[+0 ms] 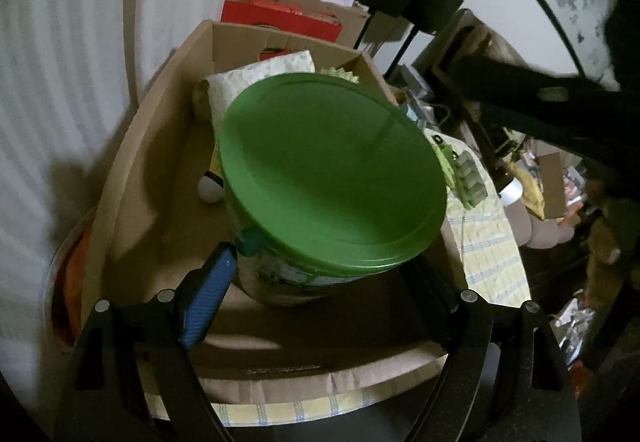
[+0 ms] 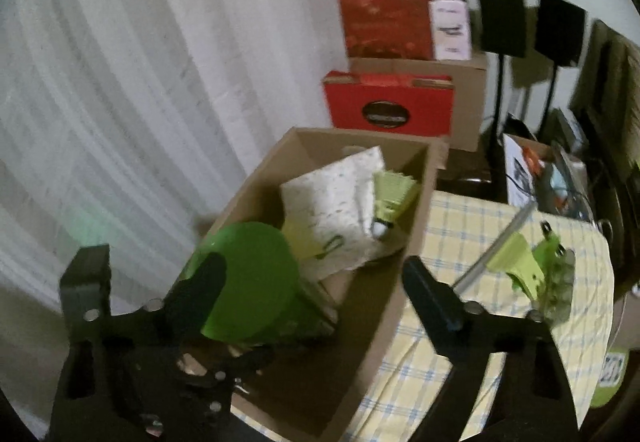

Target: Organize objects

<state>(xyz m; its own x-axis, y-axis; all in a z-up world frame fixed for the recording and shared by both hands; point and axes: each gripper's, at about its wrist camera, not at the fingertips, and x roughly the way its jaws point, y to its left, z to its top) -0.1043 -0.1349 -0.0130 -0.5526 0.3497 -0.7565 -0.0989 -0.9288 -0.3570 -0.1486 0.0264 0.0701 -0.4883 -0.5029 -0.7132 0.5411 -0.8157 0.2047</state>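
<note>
Between the fingers of our left gripper (image 1: 320,274) sits a round tub with a green lid (image 1: 332,173). The blue-padded finger (image 1: 208,306) lies against the tub's printed side; the opposite finger is mostly hidden under the lid's rim, so we think the tub is clamped, though the far contact is not plain to see. The tub hangs low over the open cardboard box (image 1: 132,169), whose near wall runs just below our left gripper.

Beyond the tub, deeper in the box, we see a soft white pack with a pale speckled print (image 1: 264,73) leaning toward the far wall. To the left of the tub, a small white ball-like thing (image 1: 210,189) peeks out on the box floor; it is too hidden to name.

From our right gripper (image 2: 312,282), the same box (image 2: 404,262) lies straight ahead and the green-lidded tub (image 2: 248,282) shows behind the left finger, at the box's near end. The jaws stand apart with nothing between them. Farther in, the white pack (image 2: 336,201) rests tilted, and a yellow-green shuttlecock (image 2: 390,197) lies on it, cork end pointing toward us.

To the right of the box, on the yellow checked tablecloth (image 2: 460,222), lies a lime-green clip-like piece on a grey rod (image 2: 516,262), beside a clear green item (image 2: 560,282).
</note>
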